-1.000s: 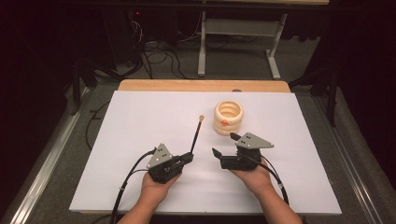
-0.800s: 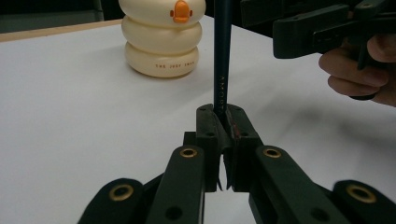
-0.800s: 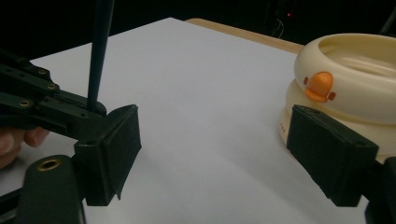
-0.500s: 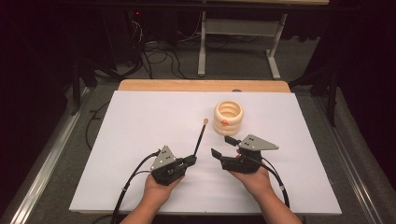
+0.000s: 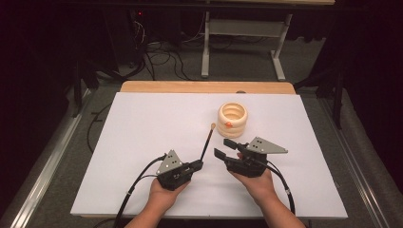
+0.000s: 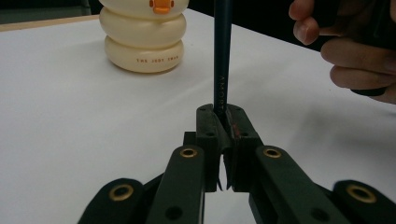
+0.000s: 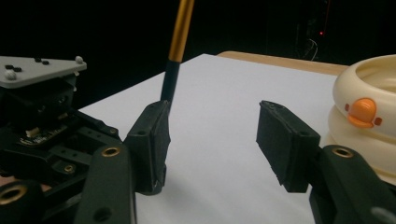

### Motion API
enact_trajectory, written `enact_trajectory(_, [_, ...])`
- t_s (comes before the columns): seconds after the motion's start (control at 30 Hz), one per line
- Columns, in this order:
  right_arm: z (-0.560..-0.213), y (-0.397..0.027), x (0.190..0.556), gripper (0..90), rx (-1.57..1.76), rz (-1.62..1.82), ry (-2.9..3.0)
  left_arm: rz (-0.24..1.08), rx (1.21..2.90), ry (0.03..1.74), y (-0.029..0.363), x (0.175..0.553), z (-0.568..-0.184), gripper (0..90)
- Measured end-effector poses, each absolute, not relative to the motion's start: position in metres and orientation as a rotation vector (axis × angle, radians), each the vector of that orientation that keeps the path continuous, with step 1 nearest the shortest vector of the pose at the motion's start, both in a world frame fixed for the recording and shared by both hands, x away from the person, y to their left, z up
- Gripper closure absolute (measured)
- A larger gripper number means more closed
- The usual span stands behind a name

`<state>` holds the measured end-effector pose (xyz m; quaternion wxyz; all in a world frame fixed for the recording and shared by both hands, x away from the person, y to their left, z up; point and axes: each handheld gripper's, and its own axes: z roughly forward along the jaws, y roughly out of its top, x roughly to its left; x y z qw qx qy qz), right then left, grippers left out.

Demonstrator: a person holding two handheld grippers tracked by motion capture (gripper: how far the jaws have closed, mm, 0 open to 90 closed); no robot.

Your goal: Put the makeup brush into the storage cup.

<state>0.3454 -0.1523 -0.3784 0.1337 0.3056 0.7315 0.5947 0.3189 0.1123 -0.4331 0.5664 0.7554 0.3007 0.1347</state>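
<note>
I work in what looks like a lab or recording studio: my white worktop (image 5: 142,142) sits in a dark, black-walled room, with loose cables (image 5: 161,57) on the grey floor at upper left and a metal stand (image 5: 242,42) at top centre.

Ahead of my right gripper (image 5: 229,147): duck-face holder (image 5: 233,119) blocks; I see bare table (image 5: 142,128) left of brush (image 5: 207,141).
</note>
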Motion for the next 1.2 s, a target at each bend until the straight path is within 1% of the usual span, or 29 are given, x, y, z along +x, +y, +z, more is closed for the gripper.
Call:
enact_trajectory(0.17, [-0.377,-0.153,0.345,51.2,0.903,1.772,2.109,0.314,1.776,0.706,0.111,0.319,-0.434,85.9])
enact_trajectory(0.67, [-0.376,-0.149,0.343,59.8,0.885,1.838,2.116,0.304,1.785,0.686,0.106,0.317,-0.435,86.0])
enact_trajectory(1.2, [-0.374,-0.141,0.346,66.3,0.902,1.871,2.1,0.304,1.797,0.674,0.104,0.316,-0.436,86.0])
